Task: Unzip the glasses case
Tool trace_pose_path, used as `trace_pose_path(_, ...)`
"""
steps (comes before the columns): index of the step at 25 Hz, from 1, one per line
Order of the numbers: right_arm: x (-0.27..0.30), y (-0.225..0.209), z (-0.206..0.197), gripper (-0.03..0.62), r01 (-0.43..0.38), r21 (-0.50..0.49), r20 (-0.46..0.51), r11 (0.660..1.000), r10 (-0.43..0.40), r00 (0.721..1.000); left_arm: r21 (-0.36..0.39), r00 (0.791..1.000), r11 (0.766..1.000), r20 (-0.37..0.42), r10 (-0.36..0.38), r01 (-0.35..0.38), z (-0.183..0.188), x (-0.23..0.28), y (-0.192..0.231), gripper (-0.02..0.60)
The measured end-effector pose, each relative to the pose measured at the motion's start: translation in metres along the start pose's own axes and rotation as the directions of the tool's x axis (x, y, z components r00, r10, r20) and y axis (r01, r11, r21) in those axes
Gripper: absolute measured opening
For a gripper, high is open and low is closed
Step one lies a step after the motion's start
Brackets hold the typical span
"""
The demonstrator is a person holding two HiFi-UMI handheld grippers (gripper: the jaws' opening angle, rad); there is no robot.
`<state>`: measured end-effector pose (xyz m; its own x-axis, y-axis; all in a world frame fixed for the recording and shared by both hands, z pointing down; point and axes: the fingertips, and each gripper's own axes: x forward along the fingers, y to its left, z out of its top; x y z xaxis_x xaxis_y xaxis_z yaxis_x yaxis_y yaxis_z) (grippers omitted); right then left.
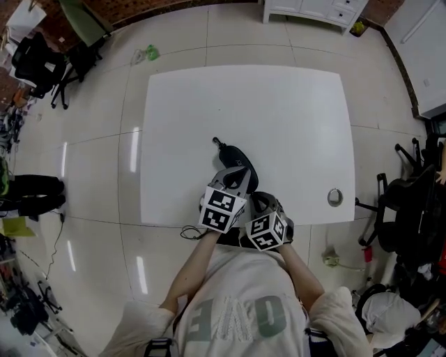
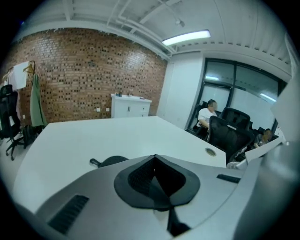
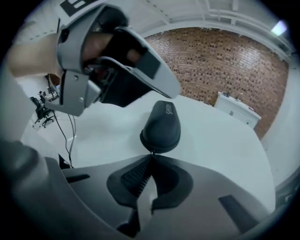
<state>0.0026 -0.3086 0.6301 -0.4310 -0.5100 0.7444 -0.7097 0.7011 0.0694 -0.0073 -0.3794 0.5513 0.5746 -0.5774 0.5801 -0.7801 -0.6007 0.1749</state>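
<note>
A black zip-up glasses case (image 1: 235, 162) lies on the white table (image 1: 279, 118) near its front edge, with a short strap (image 1: 217, 143) at its far end. In the right gripper view the case (image 3: 161, 125) points straight at my right gripper (image 3: 151, 155), whose jaws are shut at the case's near end on a small zipper pull (image 3: 151, 151). My left gripper (image 2: 154, 158) is shut with nothing in it; it hovers just above and beside the case (image 2: 111, 161). In the head view both grippers (image 1: 228, 178) (image 1: 256, 197) crowd the case's near end.
A round metal grommet (image 1: 335, 196) sits in the table at the right near the front edge. Black office chairs (image 1: 404, 202) stand to the right of the table, and a white cabinet (image 1: 313, 10) stands beyond it. A person sits by the windows (image 2: 206, 117).
</note>
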Motion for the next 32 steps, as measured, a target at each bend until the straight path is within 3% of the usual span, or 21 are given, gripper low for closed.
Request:
trace_pose_path(3, 0.001, 0.022, 0.004, 0.002, -0.053, -0.002, 0.008, 0.999, 0.053, 0.999, -0.007, 0.998, 1.0, -0.062, -0.019, 0.018, -0.024, 0.01, -0.003, 0.001)
trace_pose_path(8, -0.001, 0.016, 0.002, 0.002, -0.068, 0.001, 0.003, 0.998, 0.068, 0.998, -0.019, 0.999, 1.0, -0.044, -0.015, 0.014, -0.025, 0.013, -0.006, 0.0)
trace_pose_path(14, 0.004, -0.015, -0.001, 0.002, -0.035, 0.032, -0.006, 0.999, 0.035, 0.999, -0.077, 0.999, 0.997, -0.035, -0.033, 0.03, -0.026, 0.017, -0.002, 0.0)
trace_pose_path(20, 0.017, -0.042, 0.007, 0.003, -0.02, -0.05, -0.016, 0.999, 0.019, 1.0, -0.088, 0.998, 0.995, -0.04, -0.043, 0.04, -0.026, 0.018, -0.001, 0.0)
trace_pose_path(23, 0.018, -0.053, 0.01, 0.003, 0.029, -0.025, -0.007, 0.999, -0.029, 1.0, -0.1, 0.998, 0.994, -0.042, -0.048, 0.043, -0.021, 0.021, 0.003, 0.0)
trace_pose_path(25, 0.017, -0.044, 0.013, 0.002, 0.036, -0.031, -0.003, 0.999, -0.036, 0.999, -0.087, 0.999, 0.996, -0.033, -0.037, 0.034, -0.008, 0.022, 0.01, 0.0)
trace_pose_path(29, 0.014, 0.01, 0.018, 0.002, -0.08, -0.045, 0.016, 0.996, 0.081, 0.997, -0.025, 0.997, 0.999, -0.065, -0.031, 0.03, -0.004, 0.015, 0.016, 0.001)
trace_pose_path(32, 0.014, 0.027, 0.02, 0.002, -0.117, -0.018, 0.025, 0.993, 0.117, 0.993, -0.071, 0.995, 0.997, -0.085, -0.049, 0.043, -0.024, 0.012, 0.012, 0.002)
